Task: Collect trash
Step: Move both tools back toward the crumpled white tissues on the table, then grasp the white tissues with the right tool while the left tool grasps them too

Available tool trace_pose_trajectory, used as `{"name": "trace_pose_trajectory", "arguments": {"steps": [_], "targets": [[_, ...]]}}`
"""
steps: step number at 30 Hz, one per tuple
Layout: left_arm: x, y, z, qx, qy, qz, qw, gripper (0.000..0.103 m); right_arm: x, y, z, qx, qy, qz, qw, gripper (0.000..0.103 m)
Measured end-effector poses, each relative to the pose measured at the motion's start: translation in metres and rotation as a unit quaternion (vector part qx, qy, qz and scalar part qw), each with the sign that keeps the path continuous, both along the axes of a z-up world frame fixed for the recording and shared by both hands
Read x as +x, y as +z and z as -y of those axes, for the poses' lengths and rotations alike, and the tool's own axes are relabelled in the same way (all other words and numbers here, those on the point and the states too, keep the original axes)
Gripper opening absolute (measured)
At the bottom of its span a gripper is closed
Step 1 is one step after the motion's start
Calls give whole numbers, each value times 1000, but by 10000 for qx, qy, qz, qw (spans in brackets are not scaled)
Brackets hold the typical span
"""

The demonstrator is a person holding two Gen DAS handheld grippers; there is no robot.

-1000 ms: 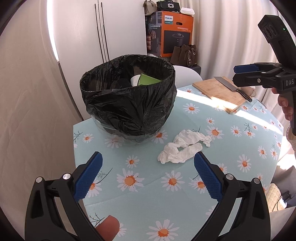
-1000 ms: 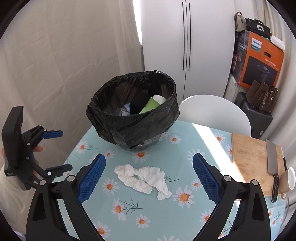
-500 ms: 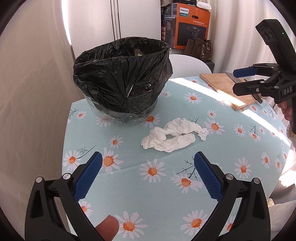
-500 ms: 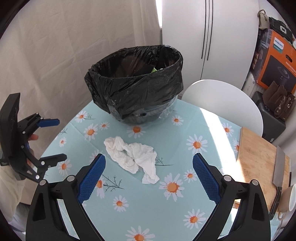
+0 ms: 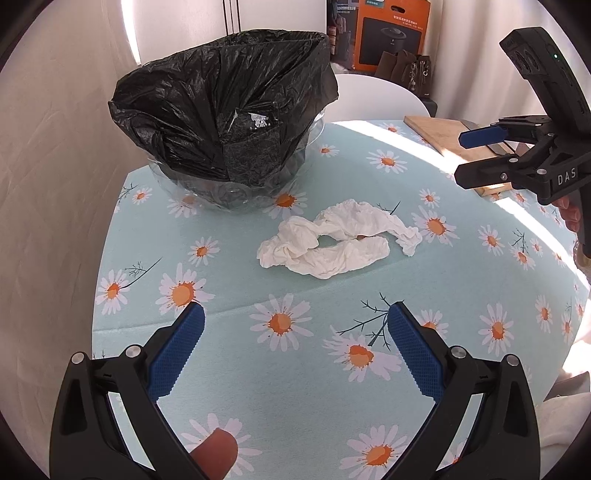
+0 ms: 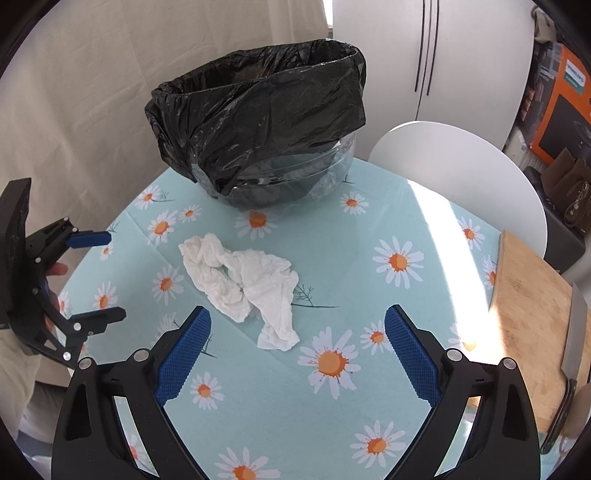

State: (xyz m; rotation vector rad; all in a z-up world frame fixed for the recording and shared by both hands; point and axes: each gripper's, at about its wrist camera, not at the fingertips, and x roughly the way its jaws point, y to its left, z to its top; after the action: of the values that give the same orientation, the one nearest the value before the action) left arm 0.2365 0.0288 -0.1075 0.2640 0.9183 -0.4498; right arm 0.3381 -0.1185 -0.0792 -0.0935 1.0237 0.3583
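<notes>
A crumpled white tissue (image 5: pixel 334 240) lies on the daisy-print tablecloth (image 5: pixel 258 373), in front of a clear bowl lined with a black trash bag (image 5: pixel 229 114). It also shows in the right wrist view (image 6: pixel 242 284), with the bag (image 6: pixel 266 125) behind it. My left gripper (image 5: pixel 293 332) is open and empty, low over the table, a short way short of the tissue. My right gripper (image 6: pixel 297 332) is open and empty, just short of the tissue's near end. Each gripper shows in the other's view: right (image 5: pixel 469 155), left (image 6: pixel 99 275).
A wooden cutting board (image 6: pixel 532 314) with a cleaver (image 6: pixel 574 332) lies at the table's right side. A white chair (image 6: pixel 458 173) stands behind the table. An orange box (image 5: pixel 391 29) and bags stand at the back. A curtain hangs on the left.
Both grippers have dropped lower and moved closer to the tissue. The bag's inside, visible one second ago, is now out of sight. Both grippers stay open.
</notes>
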Motion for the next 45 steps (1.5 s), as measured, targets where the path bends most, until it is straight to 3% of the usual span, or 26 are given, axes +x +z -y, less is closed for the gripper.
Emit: {"name": "trace_pose_trajectory", "arguments": {"steps": [19, 31, 34, 37, 39, 41, 45], "targets": [[63, -49, 27, 184, 52, -390, 9991, 97, 28, -82, -1, -295, 904, -749, 9926, 91], [79, -56, 38, 184, -113, -252, 9994, 96, 36, -100, -23, -328, 1328, -427, 9897, 91], [80, -59, 41, 197, -207, -268, 9992, 86, 33, -102, -28, -541, 1378, -319, 9885, 90], [78, -58, 48, 159, -322, -188, 9992, 64, 31, -100, -30, -546, 1372, -257, 9887, 74], [76, -60, 53, 116, -506, -193, 9985, 51, 30, -94, -30, -495, 1373, -208, 9891, 37], [75, -61, 59, 98, -598, -189, 9980, 47, 30, -92, -30, -484, 1400, -251, 9887, 17], [72, -59, 64, 17, -704, -240, 9972, 42, 29, -89, -30, -389, 1402, -403, 9885, 10]]}}
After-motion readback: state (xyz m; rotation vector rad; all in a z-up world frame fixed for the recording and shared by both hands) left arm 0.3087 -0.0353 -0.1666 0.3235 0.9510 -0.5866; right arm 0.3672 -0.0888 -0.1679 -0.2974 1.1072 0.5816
